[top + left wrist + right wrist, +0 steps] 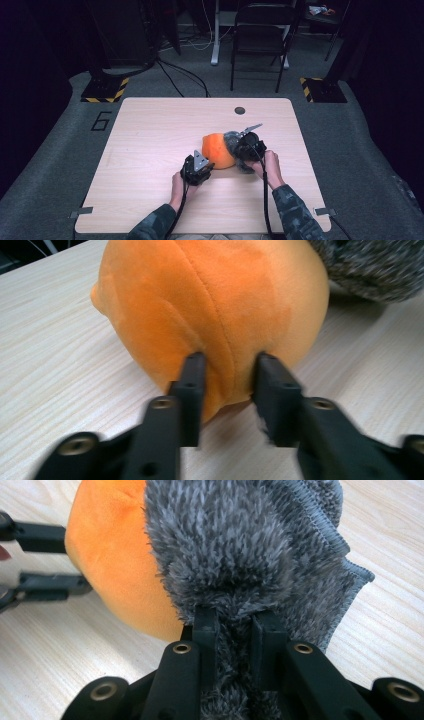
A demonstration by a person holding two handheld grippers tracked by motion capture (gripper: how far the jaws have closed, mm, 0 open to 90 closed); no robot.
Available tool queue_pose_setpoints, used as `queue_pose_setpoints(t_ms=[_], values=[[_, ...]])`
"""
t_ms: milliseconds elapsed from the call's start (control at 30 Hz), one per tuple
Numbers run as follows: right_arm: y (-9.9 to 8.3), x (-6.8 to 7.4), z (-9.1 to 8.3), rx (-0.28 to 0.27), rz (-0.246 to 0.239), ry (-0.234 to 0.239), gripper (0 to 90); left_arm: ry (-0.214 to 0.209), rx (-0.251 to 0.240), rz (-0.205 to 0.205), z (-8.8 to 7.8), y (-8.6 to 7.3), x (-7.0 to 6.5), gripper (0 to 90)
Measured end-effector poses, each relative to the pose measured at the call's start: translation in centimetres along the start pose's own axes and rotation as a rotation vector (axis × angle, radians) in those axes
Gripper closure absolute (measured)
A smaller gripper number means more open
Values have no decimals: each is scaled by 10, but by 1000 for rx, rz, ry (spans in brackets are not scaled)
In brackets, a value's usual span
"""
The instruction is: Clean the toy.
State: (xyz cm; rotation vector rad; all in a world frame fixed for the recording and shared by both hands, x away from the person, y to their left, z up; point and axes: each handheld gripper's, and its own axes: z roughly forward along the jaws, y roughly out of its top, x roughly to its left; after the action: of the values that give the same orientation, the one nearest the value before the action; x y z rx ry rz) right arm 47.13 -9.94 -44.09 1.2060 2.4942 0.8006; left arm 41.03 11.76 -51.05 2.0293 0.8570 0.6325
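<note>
left claw: my left gripper (227, 362) has both tips pressed into the orange plush ball (210, 305), a ridge of its fabric pinched between them; I read it as grasping the ball, a light nip on the skin only.
left claw place: in the high view it (201, 164) sits at the ball's near-left side, my left hand (179, 186) low on the table (150, 130) behind it.
right claw: my right gripper (234, 622) is clenched tight on the grey furry cover (240, 550), a tuft of pile squeezed in the narrow gap between the jaws.
right claw place: in the high view it (241, 150) is at the ball's right side, my right hand (270, 167) behind it.
ball: orange plush, rounded, seams running over it; lies on the table right of centre, between my two claws (218, 150).
ball contact: underside touches the wood in the left gripper view.
cover: grey shaggy fabric with a stitched edge, wrapped over the ball's right end; orange bare on the left part.
cover edge: one hemmed corner hangs free toward the table in the right gripper view; cannot tell if it touches the wood.
table: light wood grain, dark round grommet (240, 110) at far edge.
background: folding chair (260, 35) beyond the table, grey carpet, number 6 (101, 121) on floor at left.
</note>
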Motion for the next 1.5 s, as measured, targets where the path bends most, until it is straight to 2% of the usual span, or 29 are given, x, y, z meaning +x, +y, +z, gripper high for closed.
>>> queue_pose_setpoints(t_ms=[67, 133, 267, 333, 400, 467, 533, 633, 700, 733, 833, 900, 1000, 1067, 1133, 1167, 1200, 1233, 1400, 1500], values=[[1, 1, -2, 14, 2, 6, 763, -11, -10, -6, -1, 0, 2, 793], [2, 1, -5, 12, -7, 5, 763, -21, -21, -4, -3, 0, 4, 824], [7, 1, -16, -13, -16, -20, 763, -48, -45, 2, -9, 4, 8, 848], [9, 2, -23, -32, -7, -15, 763, -54, -60, 12, -12, 7, 10, 853], [12, 5, -31, -46, -22, -15, 763, -61, -75, 22, -16, 9, 12, 855], [16, 13, -40, -68, -43, -17, 763, -76, -88, 42, -19, 11, 12, 856], [19, 23, -46, -89, -73, -17, 763, -72, -93, 65, -22, 13, 11, 856], [23, 41, -49, -108, -145, -32, 763, -87, -101, 81, -24, 14, 7, 856], [24, 53, -47, -105, -169, -38, 763, -95, -106, 91, -24, 14, 4, 856], [24, 56, -43, -105, -196, -49, 762, -99, -98, 103, -24, 15, 4, 856], [21, 63, -28, -59, -226, -115, 762, -106, -92, 102, -23, 14, 2, 855], [17, 59, -18, -47, -211, -104, 762, -110, -87, 96, -21, 12, 4, 854], [16, 51, -19, -29, -168, -92, 759, -108, -83, 85, -21, 12, 5, 853], [15, 45, -18, -30, -169, -91, 756, -111, -80, 85, -21, 12, 6, 851], [13, 36, -16, -16, -133, -73, 754, -112, -77, 82, -21, 12, 7, 850], [12, 31, -14, -19, -141, -71, 752, -113, -81, 73, -20, 12, 7, 849], [11, 28, -13, -9, -116, -63, 751, -118, -75, 79, -20, 11, 8, 849], [10, 24, -13, -3, -113, -60, 750, -116, -77, 72, -19, 11, 8, 849], [4, 10, -6, 22, -62, -51, 748, -117, -76, 62, -19, 11, 9, 847], [0, 4, -2, 26, -52, -53, 747, -118, -78, 60, -19, 11, 9, 845]])
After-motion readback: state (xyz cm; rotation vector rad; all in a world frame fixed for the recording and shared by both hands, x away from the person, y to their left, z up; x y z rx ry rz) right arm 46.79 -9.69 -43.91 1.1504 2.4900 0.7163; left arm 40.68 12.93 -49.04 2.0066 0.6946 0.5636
